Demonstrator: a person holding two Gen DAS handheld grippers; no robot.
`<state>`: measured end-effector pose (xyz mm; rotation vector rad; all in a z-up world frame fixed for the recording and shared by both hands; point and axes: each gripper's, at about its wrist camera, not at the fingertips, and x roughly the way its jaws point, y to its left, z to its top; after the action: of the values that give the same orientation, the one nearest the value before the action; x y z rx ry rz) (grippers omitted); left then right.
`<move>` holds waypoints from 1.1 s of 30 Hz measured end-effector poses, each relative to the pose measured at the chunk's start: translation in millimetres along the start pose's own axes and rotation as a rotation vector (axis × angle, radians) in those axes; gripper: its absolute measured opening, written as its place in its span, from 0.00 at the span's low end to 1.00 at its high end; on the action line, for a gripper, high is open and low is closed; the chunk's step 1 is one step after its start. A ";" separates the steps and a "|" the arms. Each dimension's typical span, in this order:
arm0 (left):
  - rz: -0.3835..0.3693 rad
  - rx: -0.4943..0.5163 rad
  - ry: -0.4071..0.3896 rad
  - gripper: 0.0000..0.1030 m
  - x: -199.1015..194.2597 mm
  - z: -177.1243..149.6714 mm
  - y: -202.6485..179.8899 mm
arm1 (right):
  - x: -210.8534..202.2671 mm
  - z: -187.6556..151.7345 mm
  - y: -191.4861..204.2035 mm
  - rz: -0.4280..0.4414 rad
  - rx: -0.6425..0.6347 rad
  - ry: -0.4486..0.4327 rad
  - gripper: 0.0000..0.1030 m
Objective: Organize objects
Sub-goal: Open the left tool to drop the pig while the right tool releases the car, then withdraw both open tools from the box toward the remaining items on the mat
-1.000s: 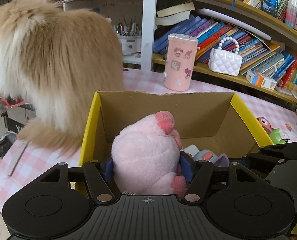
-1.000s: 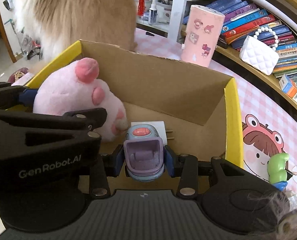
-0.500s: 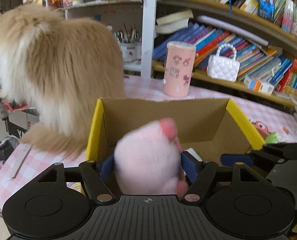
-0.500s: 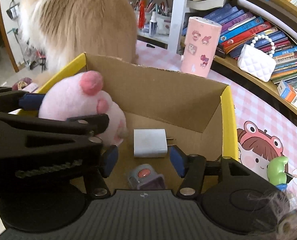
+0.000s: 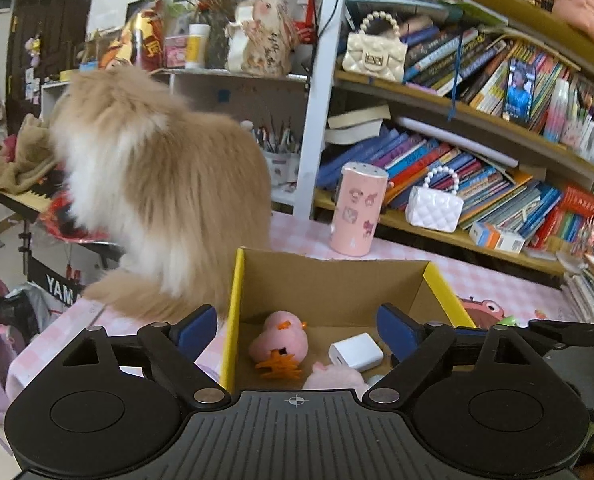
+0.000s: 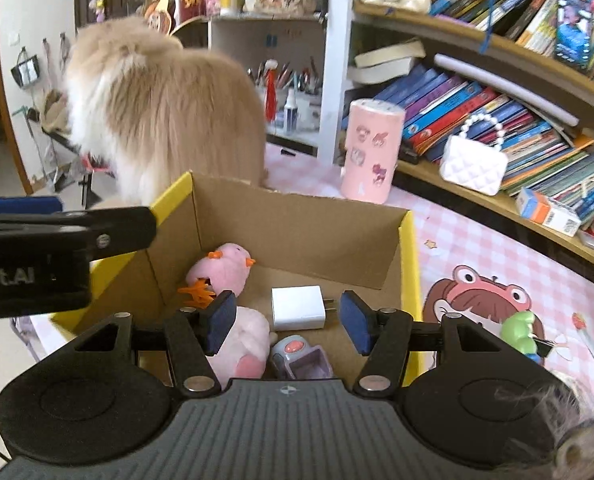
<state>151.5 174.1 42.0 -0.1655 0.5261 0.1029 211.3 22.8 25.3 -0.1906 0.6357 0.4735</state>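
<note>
The left gripper (image 5: 297,330) is standing wide apart over the near edge of the box (image 5: 337,276); its jaws have just been opening, and nothing is lying between them now. The right gripper (image 6: 287,322) is also standing apart, empty, hanging above the box interior, having opened a moment ago and then held its width.

Inside the box, four things are lying: a pink plush (image 6: 243,344) at the near wall, a small purple toy car (image 6: 301,358) just beside it, a white charger (image 6: 299,308) on the floor, and a pink duck (image 6: 225,268) in the far left corner.

Beyond the box a fluffy cat (image 5: 165,188) is sitting on the checked table (image 6: 477,248). A green frog toy (image 6: 523,330) is waiting on the table right of the box, near the right gripper, so sorting appears partly done; the frog probably goes in next. Whether the pink cup (image 6: 371,152) belongs too, I cannot tell.
</note>
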 end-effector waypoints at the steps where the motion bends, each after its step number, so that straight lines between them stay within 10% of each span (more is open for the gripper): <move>1: 0.000 -0.003 -0.001 0.87 -3.9 -2.5 0.7 | -5.8 -2.2 0.6 -0.002 0.005 -0.008 0.54; 33: -0.025 0.060 0.160 0.87 -106.5 -108.6 5.9 | -119.4 -135.2 49.2 -0.204 0.124 0.067 0.59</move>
<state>5.8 154.2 2.8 -0.1226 0.6856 0.0494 32.8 -20.0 -10.2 -0.1523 0.7007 0.2309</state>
